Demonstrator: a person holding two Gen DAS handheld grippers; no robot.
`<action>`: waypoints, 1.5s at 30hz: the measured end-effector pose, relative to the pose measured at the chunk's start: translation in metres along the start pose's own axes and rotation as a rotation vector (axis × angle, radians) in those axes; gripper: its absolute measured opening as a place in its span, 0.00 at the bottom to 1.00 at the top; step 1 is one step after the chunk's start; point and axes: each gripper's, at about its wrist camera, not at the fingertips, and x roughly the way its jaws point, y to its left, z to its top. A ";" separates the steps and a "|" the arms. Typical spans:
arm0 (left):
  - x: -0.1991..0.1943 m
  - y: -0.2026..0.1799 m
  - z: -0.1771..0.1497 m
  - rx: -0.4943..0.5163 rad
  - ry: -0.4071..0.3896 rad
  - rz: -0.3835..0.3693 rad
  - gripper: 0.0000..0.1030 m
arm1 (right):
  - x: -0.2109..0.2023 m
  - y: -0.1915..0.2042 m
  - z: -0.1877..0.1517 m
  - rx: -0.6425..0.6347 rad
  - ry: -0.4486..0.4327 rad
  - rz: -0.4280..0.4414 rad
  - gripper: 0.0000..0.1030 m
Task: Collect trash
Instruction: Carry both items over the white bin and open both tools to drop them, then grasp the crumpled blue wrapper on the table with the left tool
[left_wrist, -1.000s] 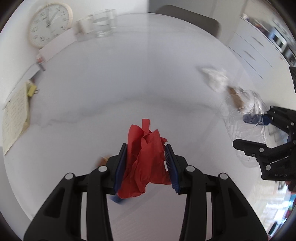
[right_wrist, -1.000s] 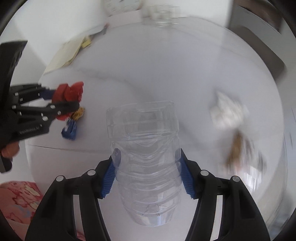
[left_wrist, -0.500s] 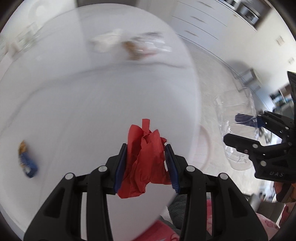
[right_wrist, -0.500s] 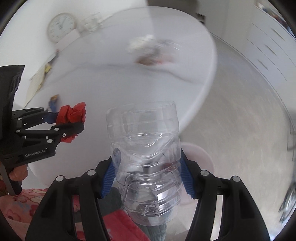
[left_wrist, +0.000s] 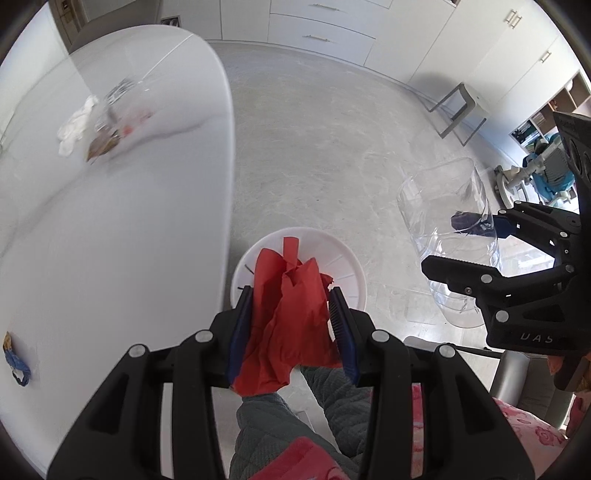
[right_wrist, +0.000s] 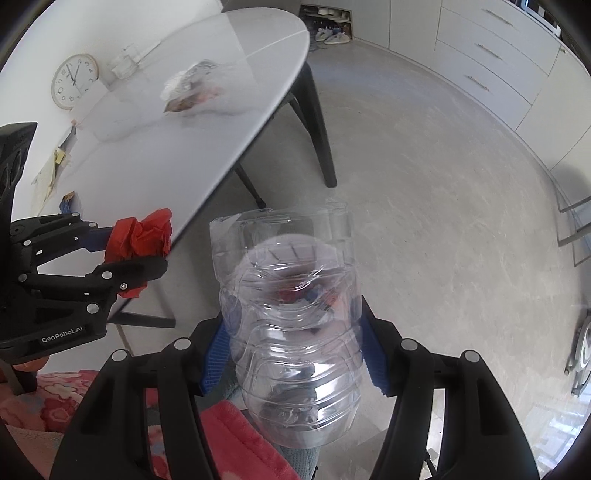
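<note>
Two grippers loaded. Left gripper (left_wrist: 291, 325) jaws clamped on crumpled red paper (left_wrist: 288, 317), held over white bin (left_wrist: 351, 266) on the floor, just right of the counter (left_wrist: 110, 221) edge. Right gripper (right_wrist: 291, 354) jaws pinch clear cut plastic bottle (right_wrist: 295, 332), off the counter. White tissue (left_wrist: 75, 125) and wrappers (left_wrist: 16, 363) lie on the counter.

My left tool (left_wrist: 291, 314) hangs above the bin (left_wrist: 347, 266) on the floor, counter (left_wrist: 110, 221) left, right tool (left_wrist: 476, 251) right.
</note>
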 end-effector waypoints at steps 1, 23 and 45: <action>0.001 -0.004 0.001 0.001 0.001 0.004 0.39 | 0.000 -0.003 -0.001 -0.002 0.000 0.003 0.61; -0.006 -0.020 0.011 0.008 -0.029 0.144 0.87 | 0.000 -0.022 0.000 -0.013 -0.023 0.007 0.61; -0.034 0.039 -0.006 -0.075 -0.068 0.177 0.89 | 0.026 0.031 0.008 -0.063 0.029 -0.055 0.95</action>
